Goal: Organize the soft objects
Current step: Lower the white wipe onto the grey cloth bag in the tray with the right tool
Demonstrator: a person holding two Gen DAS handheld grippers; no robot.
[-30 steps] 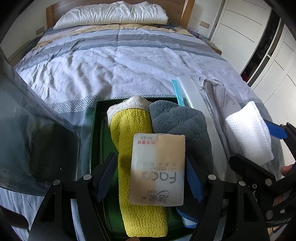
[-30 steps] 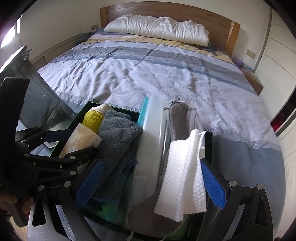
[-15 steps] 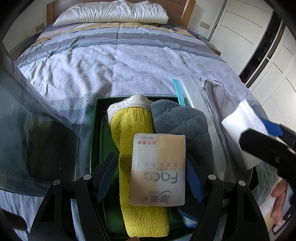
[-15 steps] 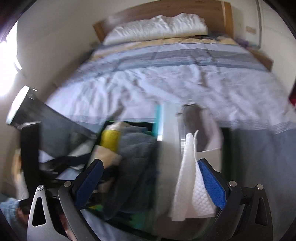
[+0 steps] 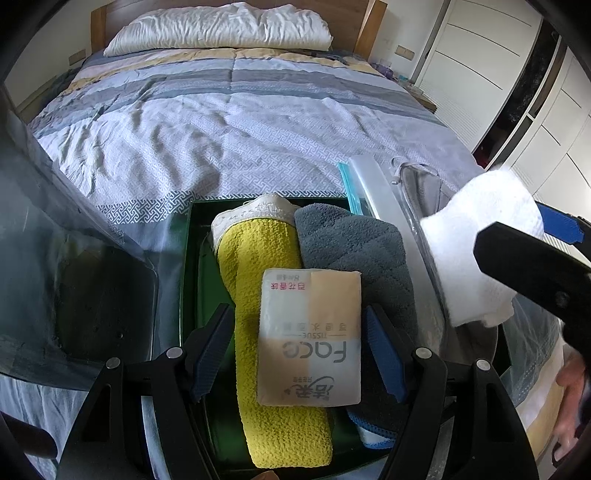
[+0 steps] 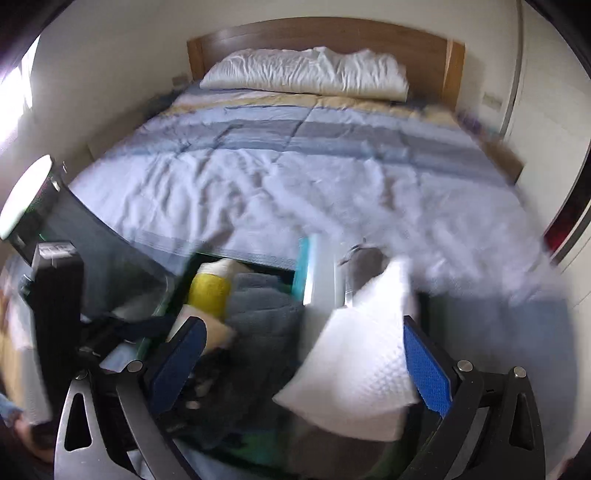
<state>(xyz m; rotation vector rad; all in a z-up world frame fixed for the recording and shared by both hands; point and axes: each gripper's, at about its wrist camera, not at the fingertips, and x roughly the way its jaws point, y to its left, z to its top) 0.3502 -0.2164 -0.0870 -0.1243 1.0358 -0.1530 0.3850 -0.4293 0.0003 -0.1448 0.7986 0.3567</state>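
A dark green tray (image 5: 190, 266) at the foot of the bed holds a rolled yellow towel (image 5: 262, 280), a grey towel (image 5: 354, 243) and a clear zip bag (image 5: 373, 188). My left gripper (image 5: 297, 350) is open, with a tissue pack (image 5: 310, 336) lying between its fingers on the towels. My right gripper (image 6: 303, 365) is open; a folded white cloth (image 6: 365, 373) rests against its right finger, above the tray's right side. That cloth shows in the left wrist view (image 5: 476, 251) too. The right wrist view is blurred.
The bed's blue-grey striped quilt (image 5: 236, 122) stretches ahead to a white pillow (image 5: 221, 26) and wooden headboard. A clear plastic lid (image 5: 66, 266) leans at the tray's left. White wardrobe doors (image 5: 491, 62) stand to the right.
My right gripper has risen and swung with the white cloth, which now sits higher and tilted over the tray's right side. The left gripper and tissue pack have stayed still.
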